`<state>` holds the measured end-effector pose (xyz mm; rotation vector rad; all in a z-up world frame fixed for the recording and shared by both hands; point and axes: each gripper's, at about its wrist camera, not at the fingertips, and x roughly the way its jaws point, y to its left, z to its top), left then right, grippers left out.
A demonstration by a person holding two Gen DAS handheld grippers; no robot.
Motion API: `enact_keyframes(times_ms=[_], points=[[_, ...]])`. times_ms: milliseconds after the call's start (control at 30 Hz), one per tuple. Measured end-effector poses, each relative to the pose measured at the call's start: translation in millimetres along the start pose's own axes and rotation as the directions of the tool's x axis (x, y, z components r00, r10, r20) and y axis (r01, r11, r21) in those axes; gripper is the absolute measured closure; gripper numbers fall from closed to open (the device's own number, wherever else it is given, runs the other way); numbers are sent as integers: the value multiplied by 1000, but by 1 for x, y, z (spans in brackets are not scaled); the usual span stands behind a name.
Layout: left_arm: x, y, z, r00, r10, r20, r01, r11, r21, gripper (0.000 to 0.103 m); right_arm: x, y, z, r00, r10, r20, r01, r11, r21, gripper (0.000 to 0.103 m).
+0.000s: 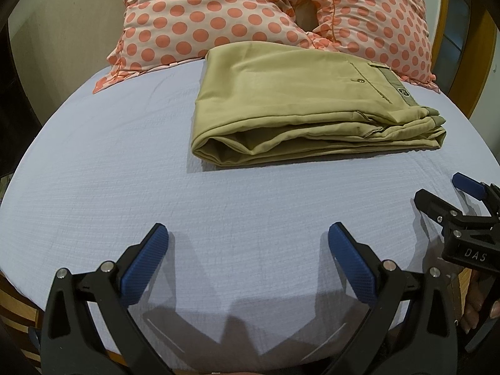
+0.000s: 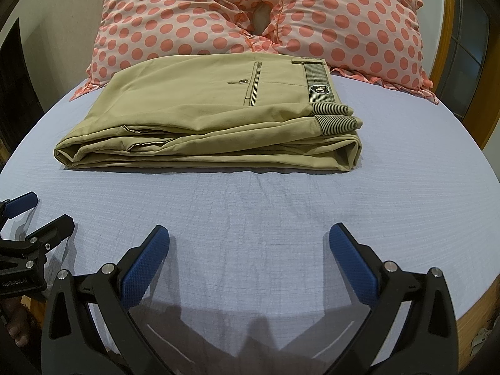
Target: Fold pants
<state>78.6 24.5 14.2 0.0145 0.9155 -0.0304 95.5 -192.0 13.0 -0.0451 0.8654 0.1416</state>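
I see the pants [image 2: 200, 106] as matt khaki woven cloth, smooth, with a ribbed, finely striped waistband [image 2: 317, 78] at 3 o'clock on the fold and a small shiny metal button [image 2: 243, 82]. The bed sheet [image 2: 265, 218] is pale blue cloth with a crinkled, lined texture, matt. At 12 o'clock, the pillows [image 2: 187, 15] are thin, soft cloth with printed dots and ruffled edges. My right claw [image 2: 249, 262] and left claw [image 1: 248, 262] look like matt black plastic with bright metal rivets; their blue pads [image 1: 145, 268] are rough, knurled rubbery material. The bed frame [image 2: 472, 318] is glossy varnished wood.
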Motion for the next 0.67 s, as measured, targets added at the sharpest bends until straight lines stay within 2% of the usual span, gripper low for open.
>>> enact_keyframes(times_ms=[667], points=[[1,1,1,1000,1,-4,-1,1000,0,2,1,-1,1,1000,1,-2,-1,1000,-1,1]])
